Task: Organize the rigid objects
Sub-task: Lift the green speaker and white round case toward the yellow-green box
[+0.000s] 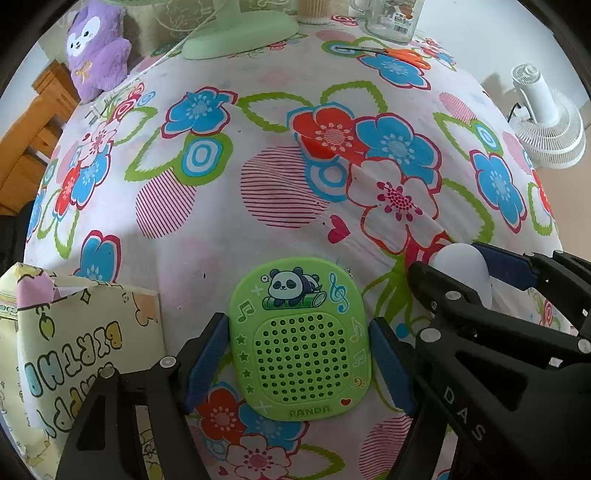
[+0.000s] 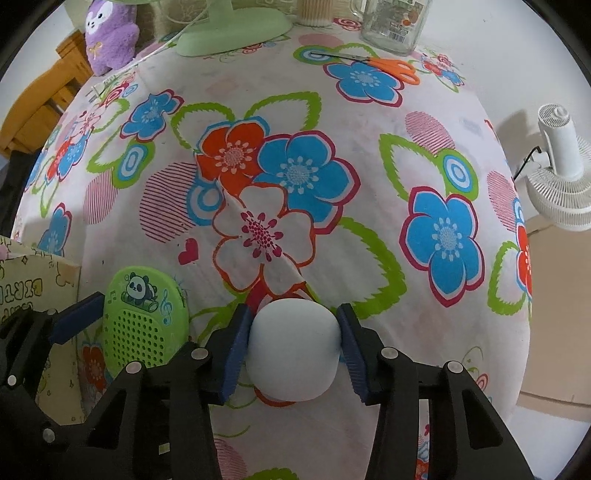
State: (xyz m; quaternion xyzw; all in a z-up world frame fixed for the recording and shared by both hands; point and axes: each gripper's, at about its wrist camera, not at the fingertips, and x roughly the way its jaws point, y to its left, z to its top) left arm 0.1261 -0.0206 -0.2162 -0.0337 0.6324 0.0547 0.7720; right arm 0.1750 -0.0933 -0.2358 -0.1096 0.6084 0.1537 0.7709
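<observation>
The right tool point(image 2: 293, 345) is clamped on a white rounded object point(image 2: 293, 350); both blue pads press its sides. The object sits on the flowered tablecloth point(image 2: 332, 122), its rounded end toward the far edge of the tabletop. The left tool point(image 1: 299, 354) stands with its jaws apart, one blue pad on each side of a green panda speaker point(image 1: 299, 343). The left pad seems to touch the speaker's edge and the right one lies just beside it; whether either presses cannot be told. The speaker lies flat, grille up, its long axis running away from the tool, with the panda picture at the far end and the word PANDA nearest the tool.

The two tools are close together, the right one just beside the speaker's right side. Left of the speaker, near it, lies a yellow birthday gift bag point(image 1: 74, 332). Beyond both tools the cloth is open up to the far edge, where a purple plush toy point(image 1: 98, 48), a green fan base point(image 1: 240, 33), a glass jar point(image 2: 395, 22) and orange-handled scissors point(image 2: 391, 66) stand. Past the right edge a white fan point(image 2: 561, 166) sits lower down.
</observation>
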